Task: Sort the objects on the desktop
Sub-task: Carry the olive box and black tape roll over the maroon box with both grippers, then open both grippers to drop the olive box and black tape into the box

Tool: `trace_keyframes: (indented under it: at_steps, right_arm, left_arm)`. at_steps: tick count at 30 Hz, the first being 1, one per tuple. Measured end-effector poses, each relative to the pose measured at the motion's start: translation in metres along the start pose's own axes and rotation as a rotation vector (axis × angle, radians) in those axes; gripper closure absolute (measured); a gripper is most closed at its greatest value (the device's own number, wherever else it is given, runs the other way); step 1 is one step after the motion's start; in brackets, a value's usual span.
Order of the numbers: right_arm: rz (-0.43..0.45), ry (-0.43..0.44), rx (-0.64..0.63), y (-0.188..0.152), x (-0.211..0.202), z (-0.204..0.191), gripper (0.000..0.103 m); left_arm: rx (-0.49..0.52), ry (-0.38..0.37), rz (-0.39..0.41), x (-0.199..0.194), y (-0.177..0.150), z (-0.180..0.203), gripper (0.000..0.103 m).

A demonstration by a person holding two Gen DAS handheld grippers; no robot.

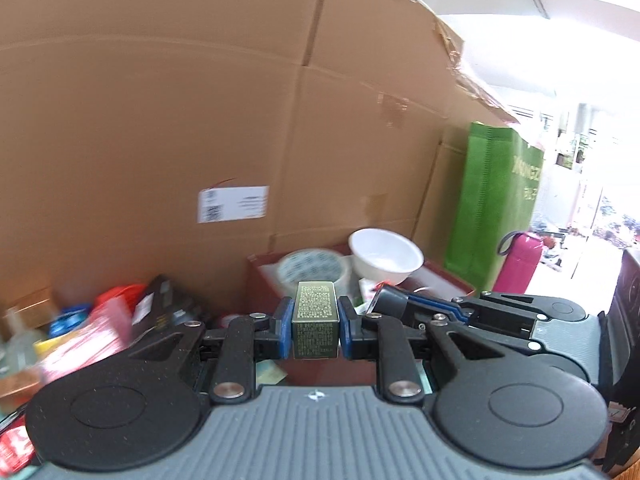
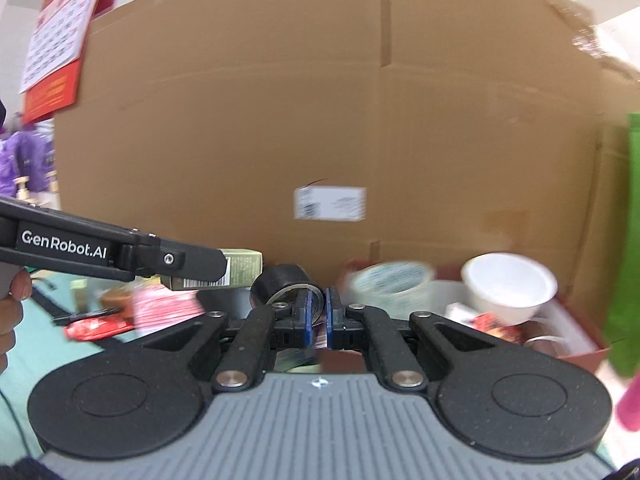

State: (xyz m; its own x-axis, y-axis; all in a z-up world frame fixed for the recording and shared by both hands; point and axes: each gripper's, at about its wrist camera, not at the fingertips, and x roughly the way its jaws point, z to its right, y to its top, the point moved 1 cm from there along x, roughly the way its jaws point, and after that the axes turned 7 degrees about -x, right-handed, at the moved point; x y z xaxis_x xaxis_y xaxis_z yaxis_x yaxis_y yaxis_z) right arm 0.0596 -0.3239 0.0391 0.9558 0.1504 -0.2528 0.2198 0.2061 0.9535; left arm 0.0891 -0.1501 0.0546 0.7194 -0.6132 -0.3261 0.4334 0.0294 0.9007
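Note:
My left gripper (image 1: 315, 326) is shut on a small olive-green box (image 1: 315, 318) with fine print, held in the air above the desk; it also shows in the right wrist view (image 2: 240, 267) at the left. My right gripper (image 2: 316, 316) is shut on the rim of a black tape roll (image 2: 282, 285); in the left wrist view the roll (image 1: 390, 301) sits just right of the box. Beyond both stands a dark red open box (image 1: 260, 280) (image 2: 584, 344) holding a printed tape roll (image 1: 314, 268) (image 2: 394, 282) and a white bowl (image 1: 385, 254) (image 2: 508, 286).
A large cardboard box (image 2: 340, 100) closes off the back. A green bag (image 1: 492, 204) and a pink bottle (image 1: 520, 260) stand at the right. Red packets and a dark box (image 1: 168, 304) lie at the left on a teal mat (image 2: 36, 344).

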Motion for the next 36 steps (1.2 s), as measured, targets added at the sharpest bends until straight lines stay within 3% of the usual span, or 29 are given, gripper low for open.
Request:
trace_keyframes:
  at_steps: [10, 16, 24, 25, 26, 27, 28, 29, 31, 35, 36]
  right_arm:
    - [-0.061, -0.141, 0.071, -0.015, 0.024, 0.074, 0.099]
    - [-0.115, -0.139, 0.066, -0.025, 0.053, 0.09, 0.099]
    - [-0.17, -0.125, 0.022, -0.028, 0.079, 0.092, 0.097]
    - [-0.175, -0.126, 0.011, -0.028, 0.081, 0.091, 0.093]
    - [-0.179, -0.128, 0.001, -0.028, 0.081, 0.089, 0.09]
    - [-0.182, -0.132, -0.008, -0.027, 0.081, 0.088, 0.082]
    - [-0.183, -0.139, -0.016, -0.027, 0.08, 0.087, 0.066]
    - [-0.184, -0.146, -0.023, -0.027, 0.079, 0.087, 0.06]
    - [-0.176, -0.162, -0.039, -0.027, 0.077, 0.085, 0.057]
    - [-0.173, -0.176, -0.044, -0.025, 0.073, 0.085, 0.052]
    - [-0.172, -0.182, -0.041, -0.025, 0.072, 0.084, 0.047]
  left_arm:
    - [0.003, -0.023, -0.066, 0.078, -0.001, 0.027, 0.08]
    - [-0.001, -0.005, -0.102, 0.105, -0.006, 0.022, 0.08]
    - [-0.015, 0.011, -0.102, 0.113, -0.005, 0.016, 0.08]
    - [-0.018, 0.013, -0.093, 0.111, -0.004, 0.016, 0.078]
    - [-0.022, 0.012, -0.082, 0.11, -0.003, 0.016, 0.067]
    - [-0.029, 0.01, -0.07, 0.107, -0.002, 0.015, 0.058]
    - [-0.037, 0.012, -0.053, 0.104, -0.002, 0.015, 0.042]
    - [-0.041, 0.017, -0.03, 0.1, -0.002, 0.015, 0.036]
    - [-0.03, 0.018, 0.008, 0.094, -0.001, 0.016, 0.033]
    - [-0.033, 0.0, 0.024, 0.085, -0.001, 0.019, 0.012]
    - [-0.035, -0.004, 0.027, 0.083, -0.002, 0.019, 0.01]
